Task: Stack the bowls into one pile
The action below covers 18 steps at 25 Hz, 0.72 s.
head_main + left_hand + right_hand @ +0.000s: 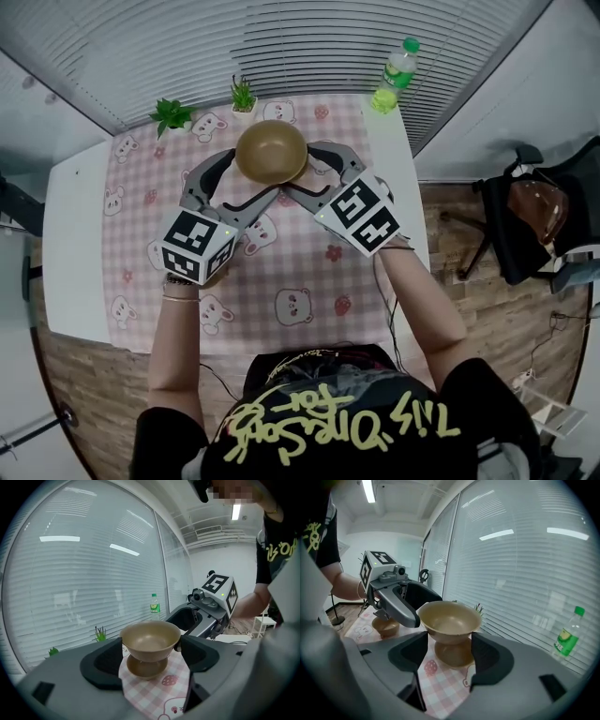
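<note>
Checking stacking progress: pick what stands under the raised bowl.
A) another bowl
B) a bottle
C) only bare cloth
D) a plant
A: both gripper views show a second bowl on the cloth just beneath the raised bowl.

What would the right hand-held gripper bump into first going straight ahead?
The right hand-held gripper holds the raised tan bowl. Ahead, it would probably meet the second tan bowl on the pink checked cloth; depth is unclear.
</note>
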Each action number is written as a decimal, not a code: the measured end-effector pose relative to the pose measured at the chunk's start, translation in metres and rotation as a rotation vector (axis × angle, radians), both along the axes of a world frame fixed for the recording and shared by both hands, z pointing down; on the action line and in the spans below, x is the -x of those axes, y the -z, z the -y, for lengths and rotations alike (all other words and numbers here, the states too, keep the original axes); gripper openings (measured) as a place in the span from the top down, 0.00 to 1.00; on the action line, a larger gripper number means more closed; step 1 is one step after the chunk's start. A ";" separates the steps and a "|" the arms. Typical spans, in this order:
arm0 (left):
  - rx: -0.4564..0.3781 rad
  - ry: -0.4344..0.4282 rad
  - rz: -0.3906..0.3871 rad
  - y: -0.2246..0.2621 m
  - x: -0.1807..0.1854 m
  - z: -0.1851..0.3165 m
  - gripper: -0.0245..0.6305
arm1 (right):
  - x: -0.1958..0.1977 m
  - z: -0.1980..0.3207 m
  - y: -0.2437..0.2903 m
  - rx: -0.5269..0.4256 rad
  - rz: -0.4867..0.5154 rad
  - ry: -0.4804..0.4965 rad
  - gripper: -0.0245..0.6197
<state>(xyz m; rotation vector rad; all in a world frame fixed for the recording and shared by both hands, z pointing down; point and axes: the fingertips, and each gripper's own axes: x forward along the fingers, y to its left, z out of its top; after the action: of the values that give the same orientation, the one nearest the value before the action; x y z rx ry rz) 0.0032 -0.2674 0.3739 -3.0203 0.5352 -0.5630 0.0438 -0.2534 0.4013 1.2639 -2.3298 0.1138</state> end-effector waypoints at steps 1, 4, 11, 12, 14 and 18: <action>0.003 0.001 0.001 -0.002 -0.002 0.000 0.37 | -0.002 0.000 -0.002 0.003 0.000 -0.001 0.50; 0.013 0.002 -0.002 -0.006 -0.007 0.000 0.37 | -0.007 0.000 -0.006 0.010 -0.001 -0.003 0.50; 0.047 0.006 -0.003 -0.021 -0.014 0.006 0.37 | -0.014 0.005 -0.021 0.035 -0.009 0.006 0.50; 0.052 0.006 -0.004 -0.023 -0.015 0.007 0.37 | -0.015 0.007 -0.024 0.040 -0.011 0.006 0.50; 0.062 0.006 -0.006 -0.027 -0.017 0.010 0.37 | -0.016 0.009 -0.028 0.049 -0.010 0.003 0.50; 0.073 0.002 0.009 -0.035 -0.020 0.012 0.37 | -0.019 0.011 -0.037 0.068 -0.010 -0.001 0.50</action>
<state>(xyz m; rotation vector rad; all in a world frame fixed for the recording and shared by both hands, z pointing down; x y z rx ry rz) 0.0230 -0.2798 0.4092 -3.0840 0.5295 -0.6089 0.0627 -0.2643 0.4385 1.2302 -2.2972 0.1852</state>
